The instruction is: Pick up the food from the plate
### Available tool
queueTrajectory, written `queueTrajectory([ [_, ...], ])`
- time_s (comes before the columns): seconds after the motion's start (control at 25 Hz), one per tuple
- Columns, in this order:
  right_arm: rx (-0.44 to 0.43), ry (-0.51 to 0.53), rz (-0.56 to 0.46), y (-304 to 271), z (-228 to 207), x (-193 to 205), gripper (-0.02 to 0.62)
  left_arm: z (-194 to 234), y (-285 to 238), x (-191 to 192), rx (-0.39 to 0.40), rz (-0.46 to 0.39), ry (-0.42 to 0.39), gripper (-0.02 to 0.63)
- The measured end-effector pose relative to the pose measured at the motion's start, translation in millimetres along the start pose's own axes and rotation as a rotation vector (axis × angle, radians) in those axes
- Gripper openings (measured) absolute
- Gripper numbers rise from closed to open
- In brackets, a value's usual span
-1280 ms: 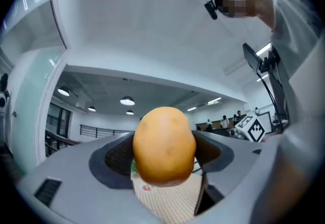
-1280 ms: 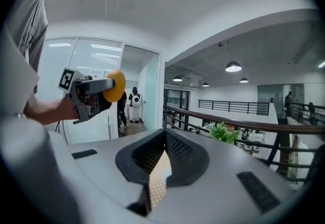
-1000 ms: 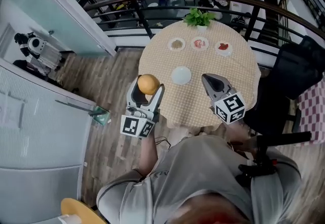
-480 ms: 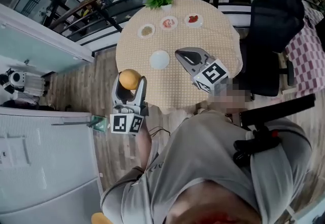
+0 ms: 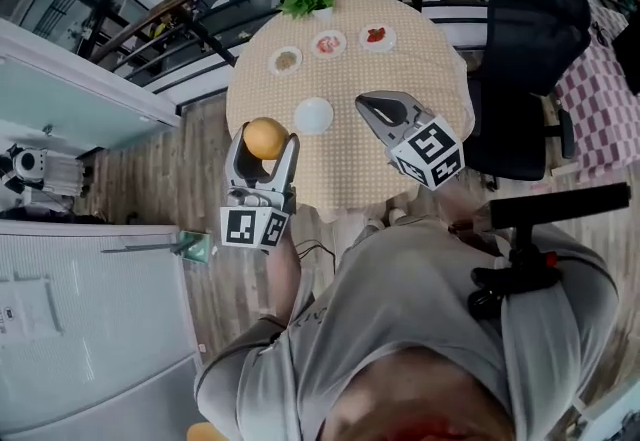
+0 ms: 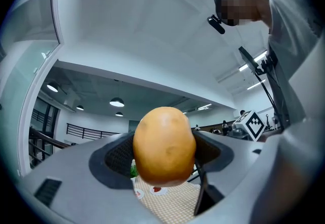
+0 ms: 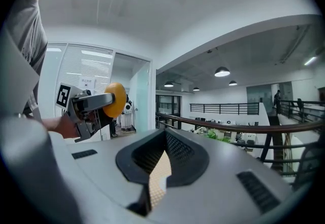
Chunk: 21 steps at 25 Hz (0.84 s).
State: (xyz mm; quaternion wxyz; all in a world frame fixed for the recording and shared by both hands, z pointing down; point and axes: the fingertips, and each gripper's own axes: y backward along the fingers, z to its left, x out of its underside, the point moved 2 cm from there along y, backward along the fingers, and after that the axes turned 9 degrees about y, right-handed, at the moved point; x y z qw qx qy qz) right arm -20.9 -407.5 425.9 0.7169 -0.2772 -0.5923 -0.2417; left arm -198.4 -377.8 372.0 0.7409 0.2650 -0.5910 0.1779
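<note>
Left gripper is clamping the potato and holding it up beside the table, clear of the plate, which is looking empty, so pickup's basically done; right gripper is hovering over the table, jaws seemingly closed on nothing.

The potato is egg-shaped, with smooth orange-tan skin and a few faint darker specks. It sits clamped between the two jaws of my left gripper, one jaw pressing on each side. Its long axis runs along the jaws and its rounded end pokes out past their tips. I hold it up in the air, off the table, just past the table's left edge. The plate is small, round and white. It lies flat on the checked tabletop, apart from the potato.
</note>
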Motion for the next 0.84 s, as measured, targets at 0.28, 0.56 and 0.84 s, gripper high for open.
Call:
queueTrajectory([
  [0.28,0.051,0.031,0.057,11,12,7,0.014,4,4,25,0.063,0.008,0.059,0.365],
  [0.56,0.093,0.027,0.159,15,26,35,0.014,18,8,60,0.107,0.015,0.122,0.365],
  [0.84,0.034,0.042,0.170,-5,52,35,0.014,38,25,82,0.076,0.061,0.169,0.364],
])
